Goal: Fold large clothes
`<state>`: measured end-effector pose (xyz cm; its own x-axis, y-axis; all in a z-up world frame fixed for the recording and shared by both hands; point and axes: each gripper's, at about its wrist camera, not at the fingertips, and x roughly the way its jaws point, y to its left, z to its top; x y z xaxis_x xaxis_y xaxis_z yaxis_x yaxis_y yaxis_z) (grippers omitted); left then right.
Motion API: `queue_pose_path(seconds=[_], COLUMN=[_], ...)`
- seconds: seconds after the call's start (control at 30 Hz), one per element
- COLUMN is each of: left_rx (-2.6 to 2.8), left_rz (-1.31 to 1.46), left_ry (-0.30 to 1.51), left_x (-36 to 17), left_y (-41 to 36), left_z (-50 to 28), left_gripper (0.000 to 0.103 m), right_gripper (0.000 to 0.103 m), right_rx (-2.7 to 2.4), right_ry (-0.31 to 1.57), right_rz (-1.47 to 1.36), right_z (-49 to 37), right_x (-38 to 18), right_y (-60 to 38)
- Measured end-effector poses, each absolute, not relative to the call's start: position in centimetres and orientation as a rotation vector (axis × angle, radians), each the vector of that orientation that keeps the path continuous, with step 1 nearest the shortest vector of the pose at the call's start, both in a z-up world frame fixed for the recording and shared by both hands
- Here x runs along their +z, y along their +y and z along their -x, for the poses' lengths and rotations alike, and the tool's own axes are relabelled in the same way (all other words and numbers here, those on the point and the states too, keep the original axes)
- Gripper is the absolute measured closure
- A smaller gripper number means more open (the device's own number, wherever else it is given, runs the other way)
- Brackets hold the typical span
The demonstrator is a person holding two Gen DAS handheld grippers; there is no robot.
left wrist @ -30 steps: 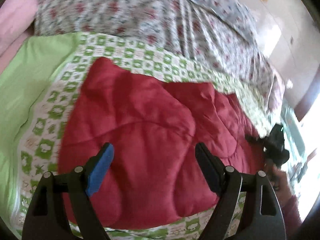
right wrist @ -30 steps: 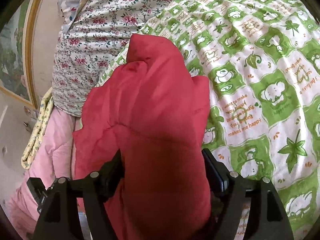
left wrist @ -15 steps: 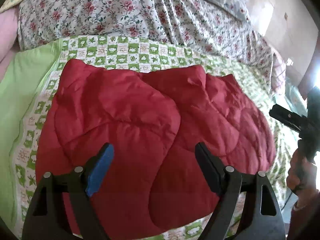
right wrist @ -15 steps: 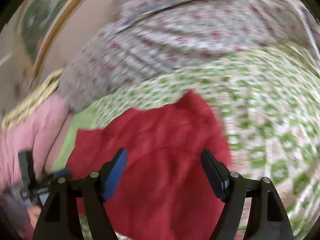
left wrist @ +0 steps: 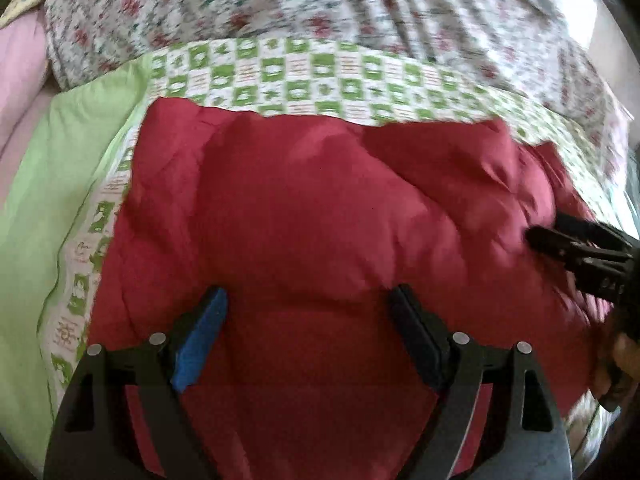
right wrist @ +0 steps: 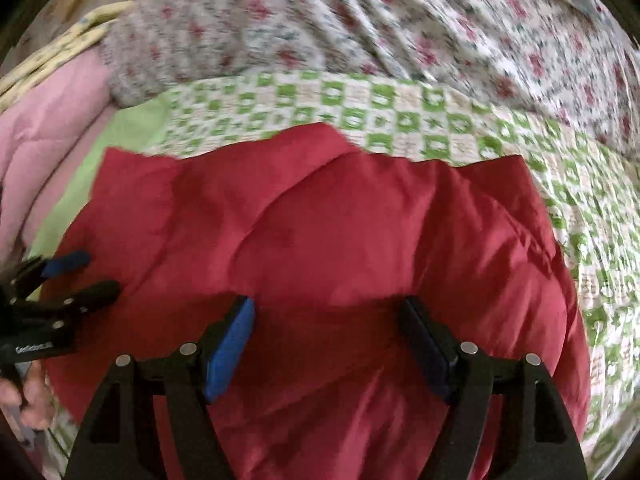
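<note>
The red coat [left wrist: 320, 220] lies puffy and partly folded on the bed [left wrist: 304, 76]. It is soft and quilted, with seams and small wrinkles across it. In the left wrist view it fills the middle, and its far edge runs from 10 o'clock to 2 o'clock. In the right wrist view the coat [right wrist: 340, 232] again fills the middle, with a bump on its far edge at 12 o'clock.

The left gripper [left wrist: 308, 332] hangs over the near part of the coat. Its jaws are wide apart, one pad blue and one dark, with nothing pinched between them. In the right wrist view the left gripper [right wrist: 86, 276] shows at 9 o'clock, at the coat's edge, with a hand [right wrist: 34, 396] under it.

The right gripper [right wrist: 328, 340] also hangs over the coat with its jaws wide and nothing pinched. In the left wrist view the right gripper [left wrist: 560, 236] pokes in at 3 o'clock over the coat's right side, but there it is too blurry to tell if it touches.

Under the coat is the bed's green and white checked cover. A flowery blanket [left wrist: 280, 4] is bunched up past it at 12 o'clock. A plain green sheet [left wrist: 52, 184] sits at 9 o'clock, and a pink quilt [right wrist: 52, 128] at 10 o'clock.
</note>
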<state>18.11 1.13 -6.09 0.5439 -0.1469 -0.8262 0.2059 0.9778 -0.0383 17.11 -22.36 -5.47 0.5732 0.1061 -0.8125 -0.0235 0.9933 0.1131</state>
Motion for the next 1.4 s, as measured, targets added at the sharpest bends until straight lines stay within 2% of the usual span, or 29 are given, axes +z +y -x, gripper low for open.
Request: queue_pose_path(seconds=[0.37, 0.6, 0.83, 1.07, 1.27, 1.4], left_rx=[-0.067, -0.051, -0.127, -0.306, -0.331, -0.305], left_rz=[0.080, 0.137, 0.170, 0.154, 0.039, 0.003], left_ry=[1.070, 1.089, 1.023, 0.944, 0.968, 0.965], left_x=[-8.2, -9.2, -6.1, -3.3, -4.8, -6.2], left_y=[4.9, 6.1, 7.2, 5.4, 2.5, 2.2], left_z=[-27.0, -28.6, -24.5, -14.0, -11.0, -11.0], left_gripper=[0.018, 0.018, 0.018, 0.018, 0.018, 0.017], right_gripper=[0.027, 0.027, 0.027, 0.027, 0.027, 0.024], right_rx=[-0.022, -0.031, -0.030, -0.040, -0.039, 0.017], right_ry=[0.982, 0.965, 0.948, 0.939, 0.905, 0.829], right_rz=[-0.291, -0.389, -0.453, -0.442, -0.455, -0.409], right_z=[-20.8, -20.5, -20.5, -20.4, -18.7, -13.3], right_x=[-7.1, -7.8, -8.4, -8.3, -6.7, -3.0], right_y=[-29.0, -30.4, -31.5, -31.4, -31.4, -29.0])
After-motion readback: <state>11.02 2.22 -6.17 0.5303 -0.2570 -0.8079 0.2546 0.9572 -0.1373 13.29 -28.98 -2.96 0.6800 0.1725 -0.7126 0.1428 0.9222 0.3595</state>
